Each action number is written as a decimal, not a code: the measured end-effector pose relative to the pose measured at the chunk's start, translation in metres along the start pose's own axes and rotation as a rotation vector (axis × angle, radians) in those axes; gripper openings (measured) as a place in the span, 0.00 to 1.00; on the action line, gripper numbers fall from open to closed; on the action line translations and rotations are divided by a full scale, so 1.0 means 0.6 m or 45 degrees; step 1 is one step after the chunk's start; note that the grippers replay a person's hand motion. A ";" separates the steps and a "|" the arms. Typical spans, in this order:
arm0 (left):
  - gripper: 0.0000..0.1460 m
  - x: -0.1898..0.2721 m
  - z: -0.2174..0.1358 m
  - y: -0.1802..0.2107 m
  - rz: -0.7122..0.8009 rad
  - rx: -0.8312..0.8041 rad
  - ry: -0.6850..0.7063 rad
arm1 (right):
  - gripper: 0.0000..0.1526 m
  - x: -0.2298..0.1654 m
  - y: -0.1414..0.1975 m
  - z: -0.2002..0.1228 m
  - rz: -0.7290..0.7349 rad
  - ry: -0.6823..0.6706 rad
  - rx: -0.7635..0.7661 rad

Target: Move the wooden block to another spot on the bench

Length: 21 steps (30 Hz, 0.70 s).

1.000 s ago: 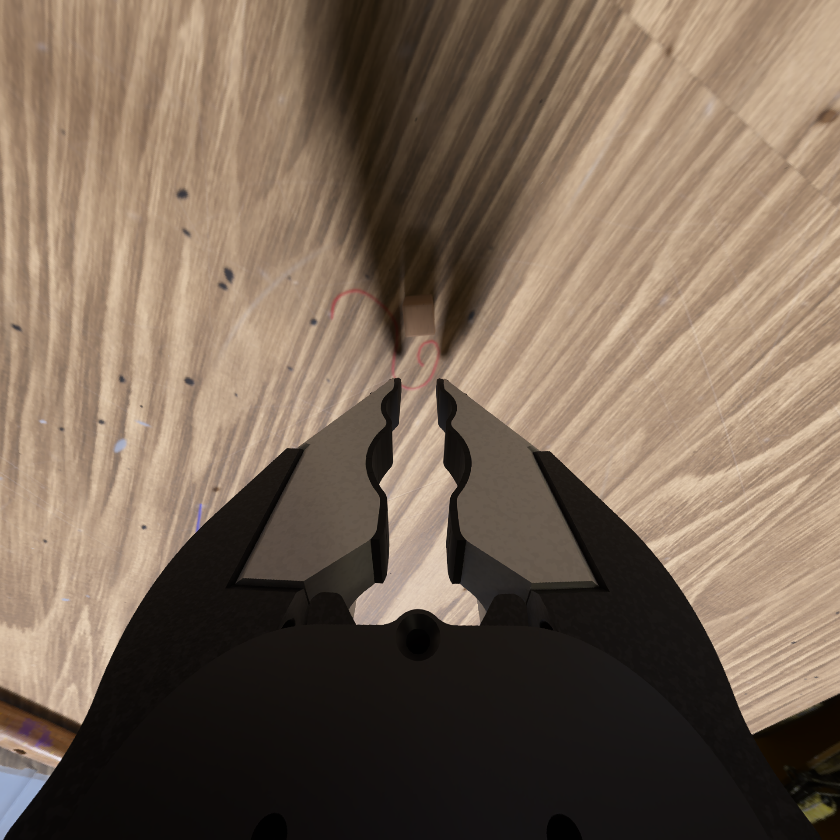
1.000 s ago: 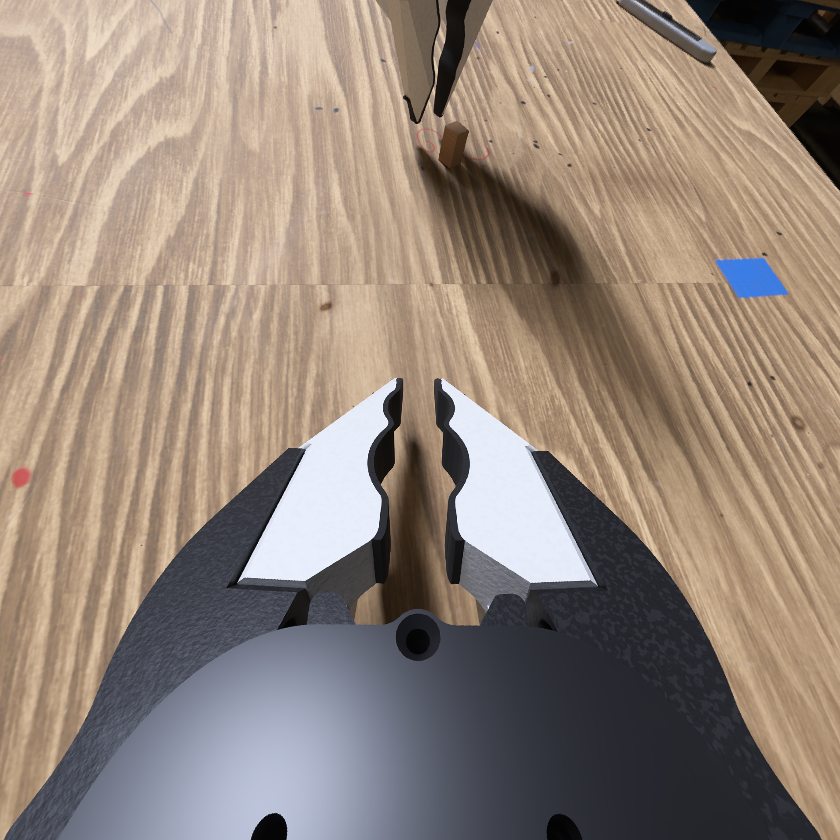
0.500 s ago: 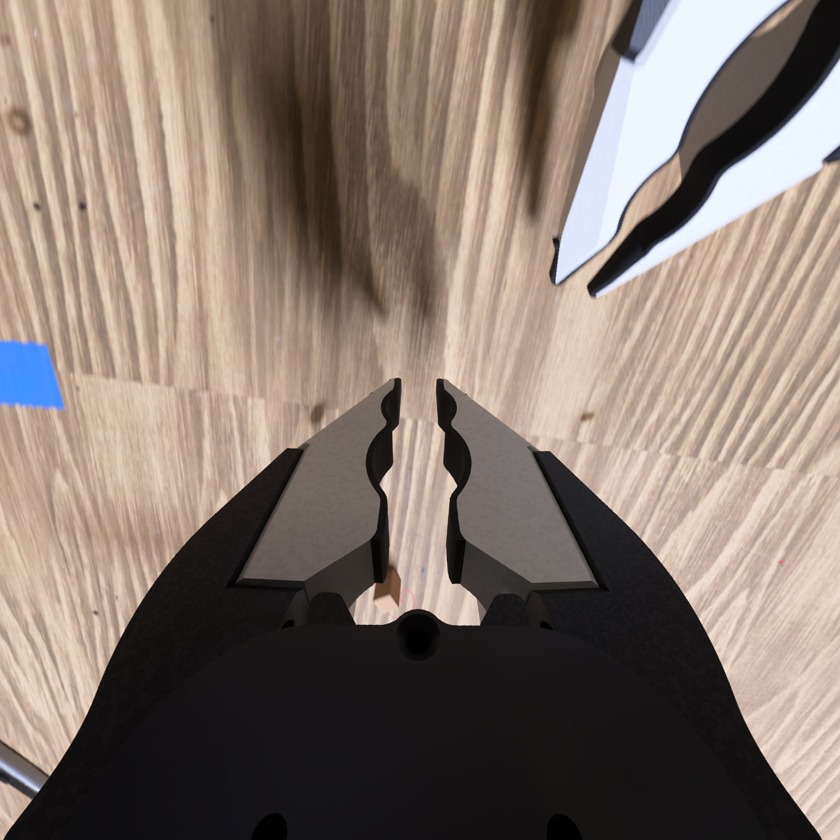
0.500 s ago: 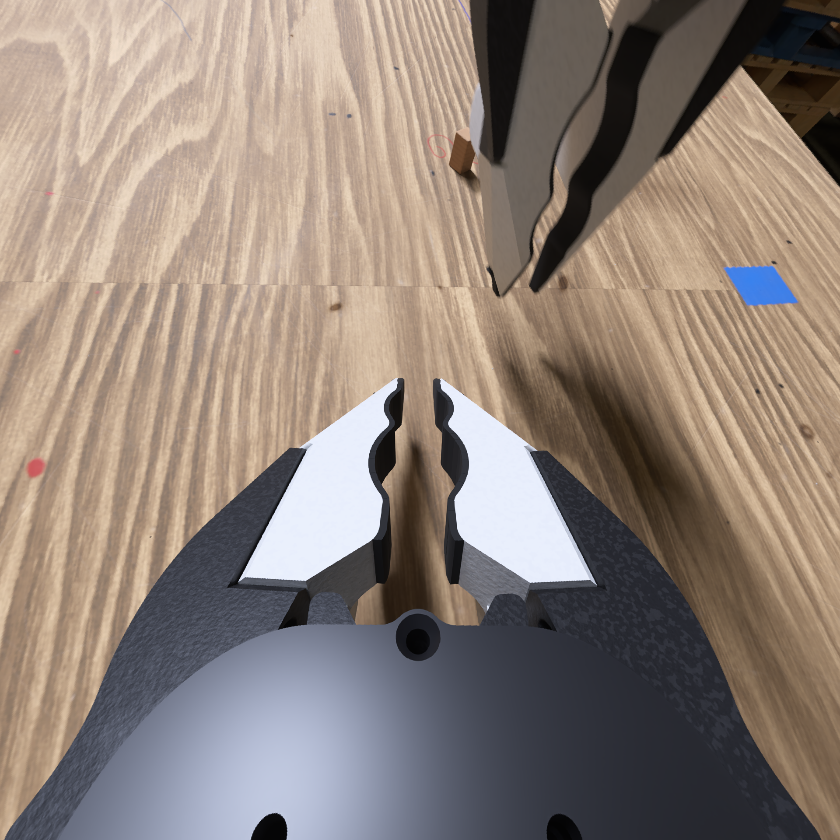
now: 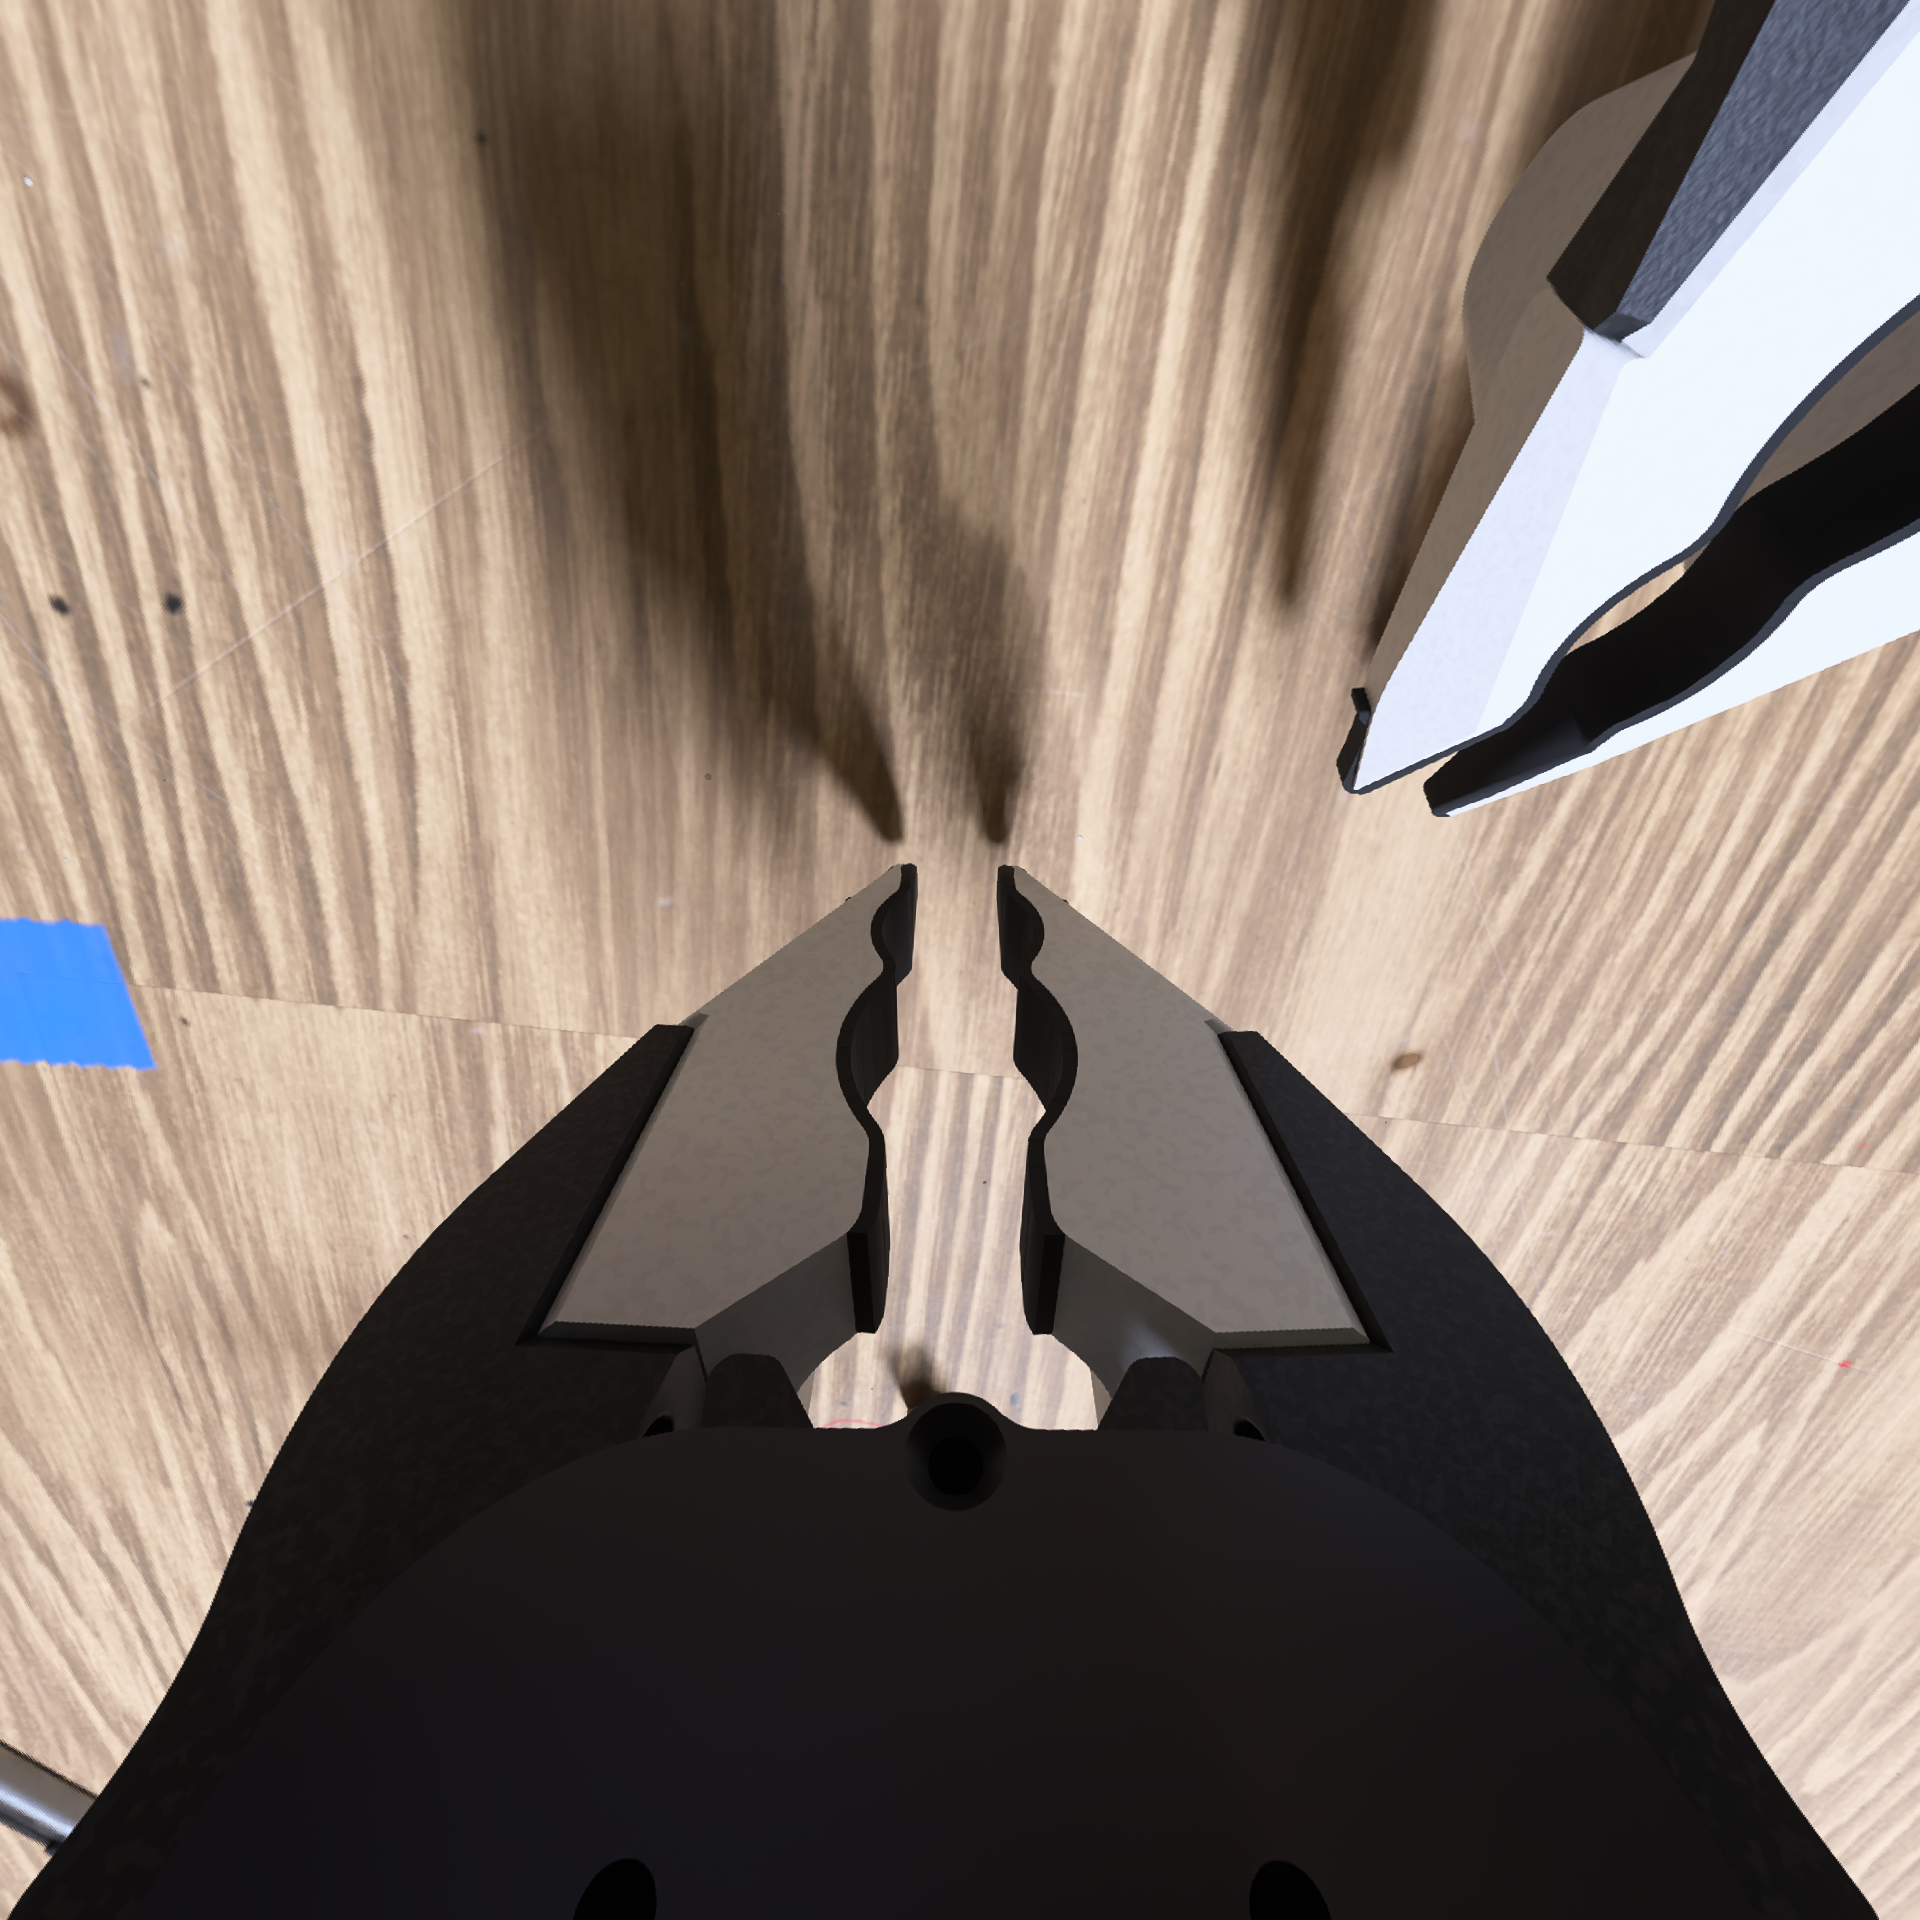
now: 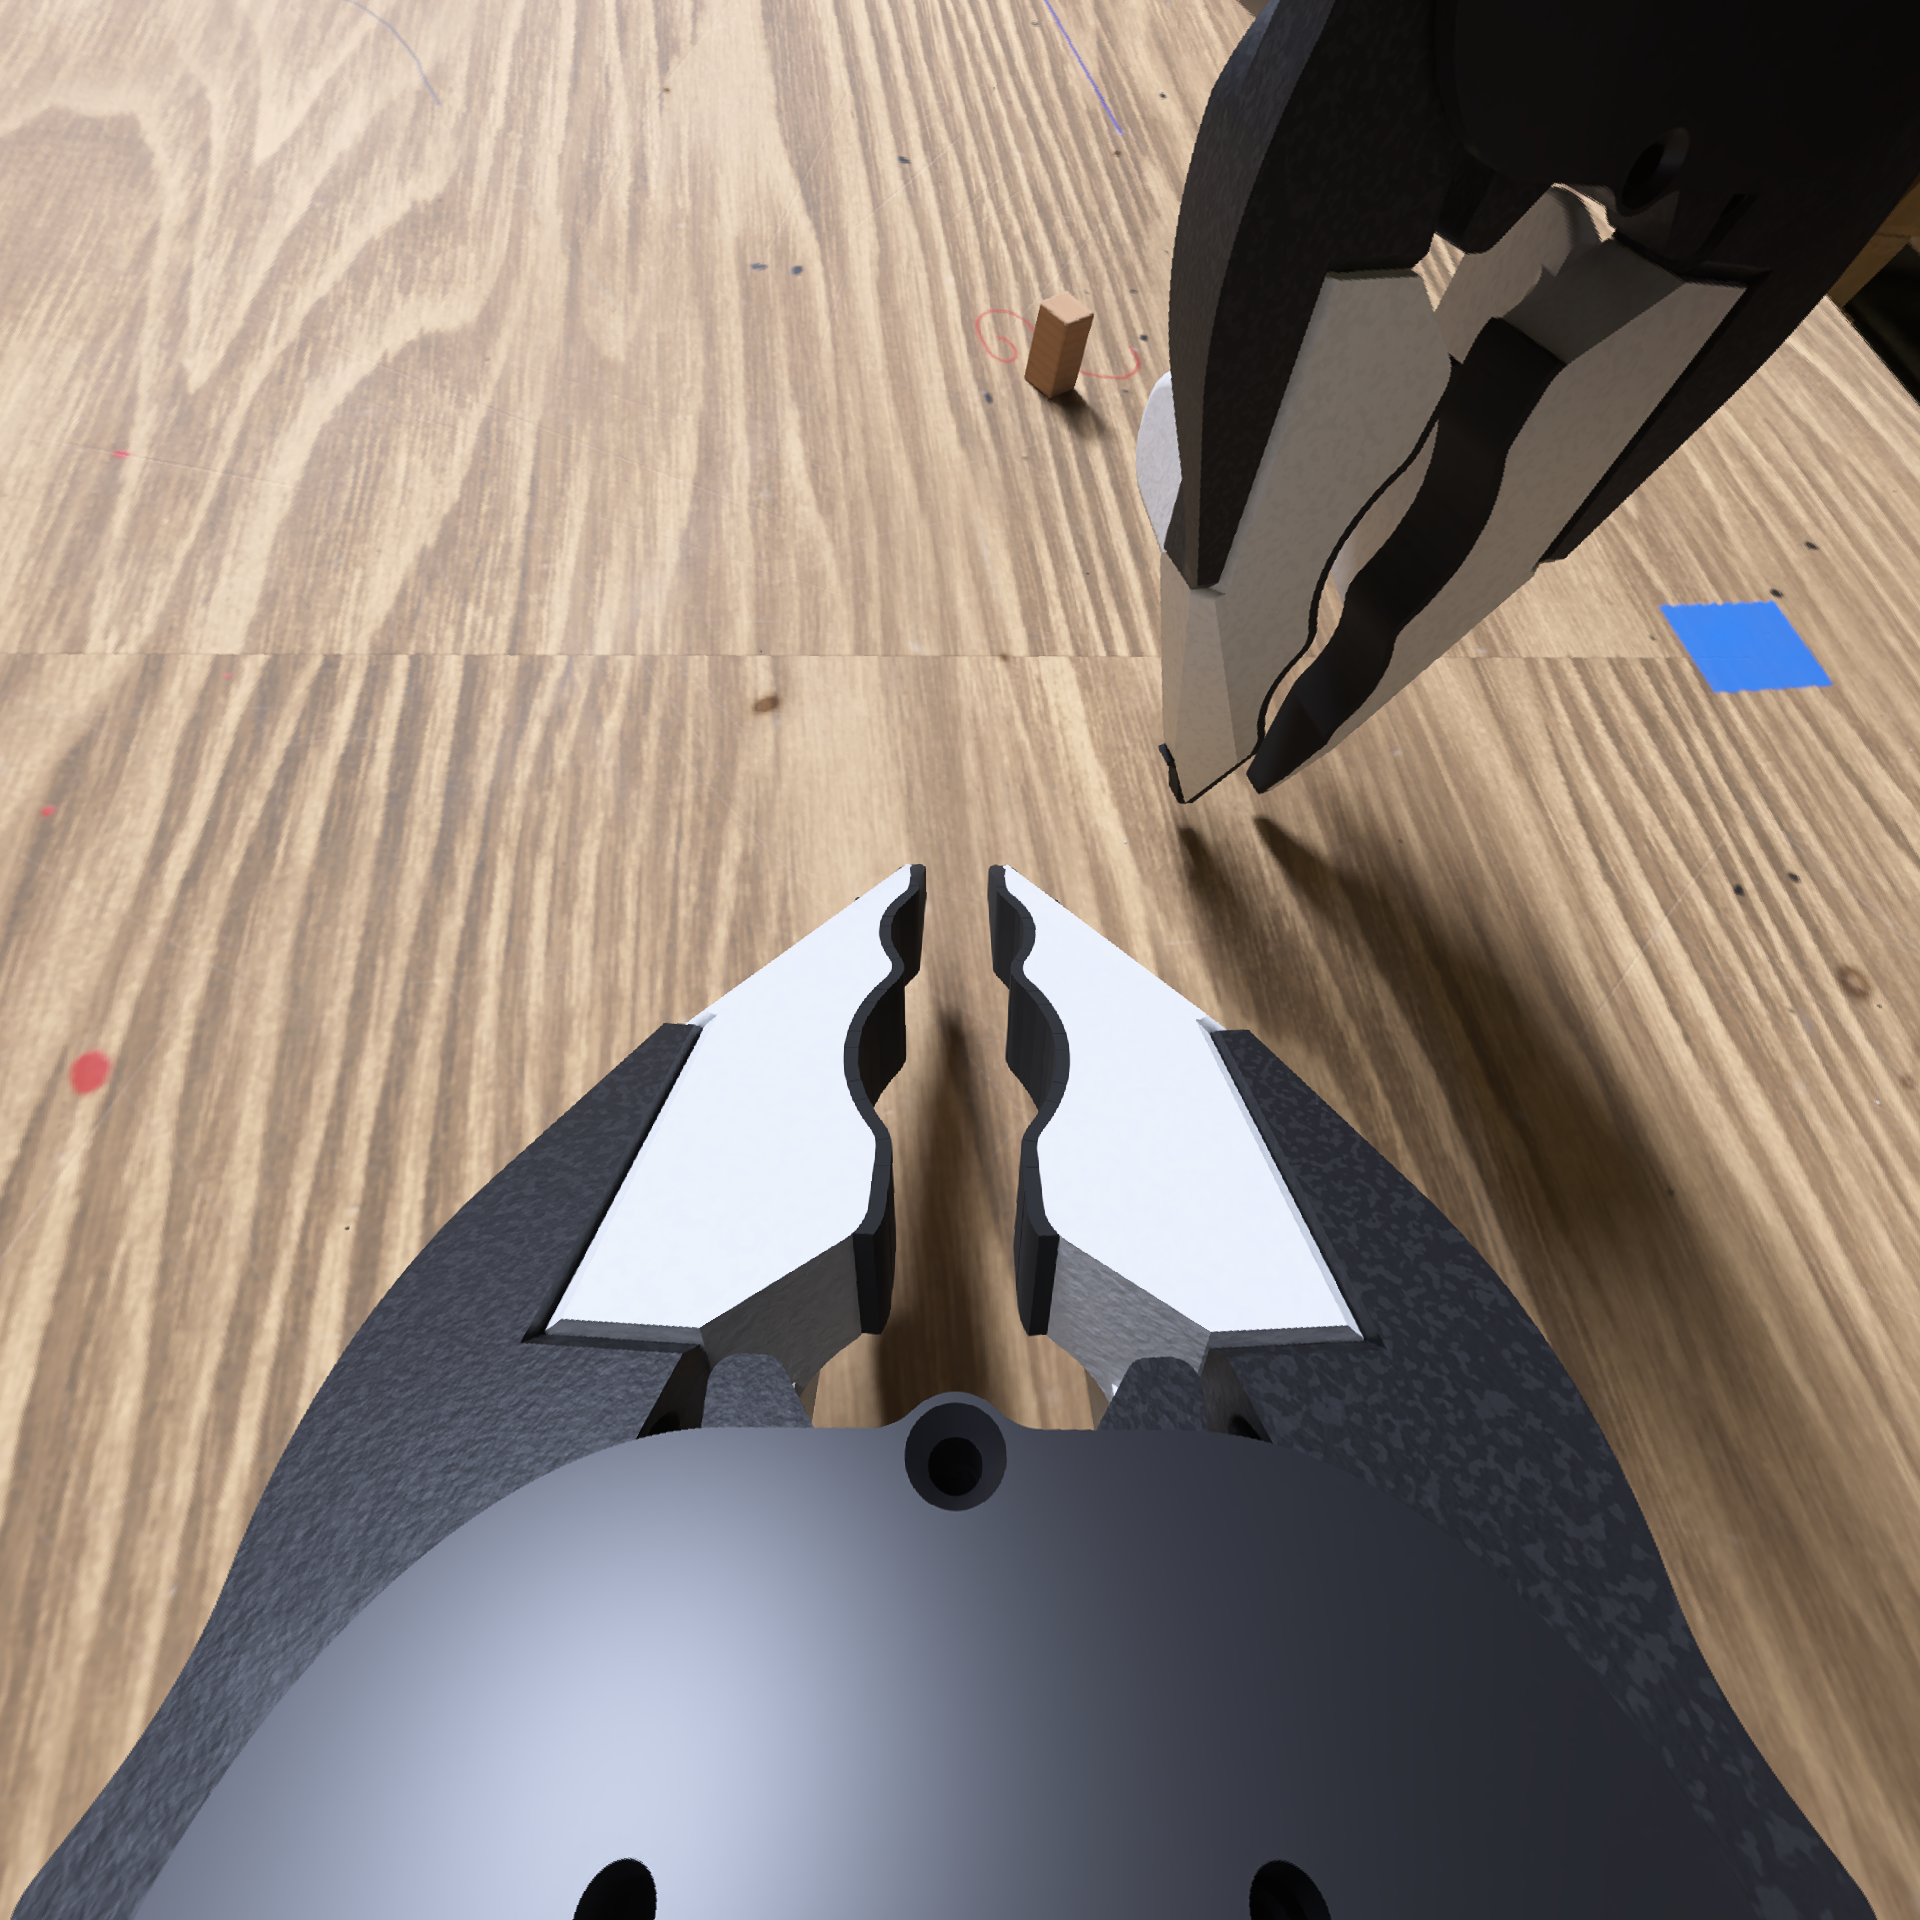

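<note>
The wooden block (image 6: 1058, 343), small and brown, stands upright on the bench (image 6: 416, 520) over a red scribble, far ahead in the right wrist view. The left gripper (image 6: 1216, 779) hangs there at the upper right, well short of the block, with its tips just above the bench. In its own view the left gripper (image 5: 956, 873) is empty, with its jaws a narrow gap apart; the block is hidden there. My right gripper (image 6: 956, 873) is also empty, narrowly open and low over the bench. It also shows at the upper right of the left wrist view (image 5: 1392, 779).
A blue tape square (image 6: 1745, 646) lies on the bench to the right, and shows at the left edge of the left wrist view (image 5: 62, 997). A red dot (image 6: 90, 1072) marks the left. A white rounded shape (image 6: 1155, 457) sits partly hidden behind the left gripper. A plank seam crosses the bench.
The left gripper has drawn away from the block, which it was right beside, and now hangs close to the right gripper. The block stays standing on the red scribble. The right gripper has barely moved.
</note>
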<state>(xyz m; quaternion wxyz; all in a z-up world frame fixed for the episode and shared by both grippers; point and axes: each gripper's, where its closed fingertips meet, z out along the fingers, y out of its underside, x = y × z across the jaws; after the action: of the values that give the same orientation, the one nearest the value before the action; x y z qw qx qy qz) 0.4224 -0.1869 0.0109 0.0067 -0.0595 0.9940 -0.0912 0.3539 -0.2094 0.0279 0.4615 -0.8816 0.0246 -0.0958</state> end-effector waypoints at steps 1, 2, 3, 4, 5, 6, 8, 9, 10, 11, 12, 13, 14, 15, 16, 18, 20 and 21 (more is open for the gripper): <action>0.10 0.000 0.000 0.001 0.000 -0.001 -0.001 | 0.08 0.000 0.000 0.000 -0.002 0.002 -0.001; 0.10 -0.001 0.000 0.000 -0.001 0.003 -0.001 | 0.08 0.000 0.000 0.000 -0.003 0.003 -0.002; 0.11 -0.001 0.000 0.001 -0.002 0.005 -0.002 | 0.08 0.000 0.000 0.000 -0.005 0.004 -0.002; 0.11 -0.001 0.000 0.001 -0.001 0.006 -0.004 | 0.08 0.000 0.000 0.000 -0.006 0.006 -0.003; 0.11 -0.001 0.000 0.001 -0.001 0.008 -0.004 | 0.08 0.000 0.000 0.000 -0.006 0.007 -0.003; 0.12 -0.001 0.000 0.001 -0.002 0.009 -0.005 | 0.08 0.000 0.001 0.000 -0.005 0.009 -0.005; 0.13 -0.001 -0.003 0.001 -0.001 0.015 -0.009 | 0.08 0.001 0.001 -0.001 0.002 0.014 -0.007; 0.13 -0.001 -0.005 0.001 -0.002 0.021 -0.014 | 0.08 0.003 0.002 -0.003 0.010 0.021 -0.007; 0.13 -0.001 -0.010 0.000 -0.003 0.030 -0.021 | 0.08 0.005 0.002 -0.005 0.021 0.034 -0.009; 0.13 -0.002 -0.015 0.001 -0.005 0.040 -0.032 | 0.08 0.009 0.004 -0.009 0.033 0.054 -0.012; 0.13 -0.003 -0.022 0.002 -0.008 0.052 -0.047 | 0.08 0.013 0.006 -0.014 0.047 0.082 -0.017; 0.13 -0.004 -0.031 0.004 -0.015 0.068 -0.064 | 0.08 0.020 0.009 -0.022 0.067 0.121 -0.023; 0.12 -0.005 -0.039 0.007 -0.025 0.087 -0.084 | 0.08 0.027 0.013 -0.031 0.094 0.169 -0.029; 0.12 -0.005 -0.048 0.011 -0.040 0.109 -0.105 | 0.08 0.036 0.018 -0.042 0.127 0.227 -0.039; 0.11 -0.005 -0.057 0.016 -0.058 0.131 -0.131 | 0.07 0.045 0.022 -0.054 0.166 0.288 -0.043; 0.10 -0.007 -0.073 0.031 -0.100 0.170 -0.190 | 0.07 0.063 0.027 -0.082 0.269 0.411 -0.029; 0.09 -0.010 -0.087 0.053 -0.152 0.200 -0.255 | 0.06 0.077 0.027 -0.111 0.392 0.515 0.012; 0.08 -0.012 -0.093 0.065 -0.179 0.211 -0.286 | 0.06 0.083 0.026 -0.125 0.450 0.568 0.044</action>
<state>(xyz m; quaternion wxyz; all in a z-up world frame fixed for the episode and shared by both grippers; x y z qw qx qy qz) 0.4236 -0.1376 0.0585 0.1166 -0.1379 0.9694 -0.1660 0.3888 -0.2856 0.0644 0.4693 -0.8127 0.2773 -0.2058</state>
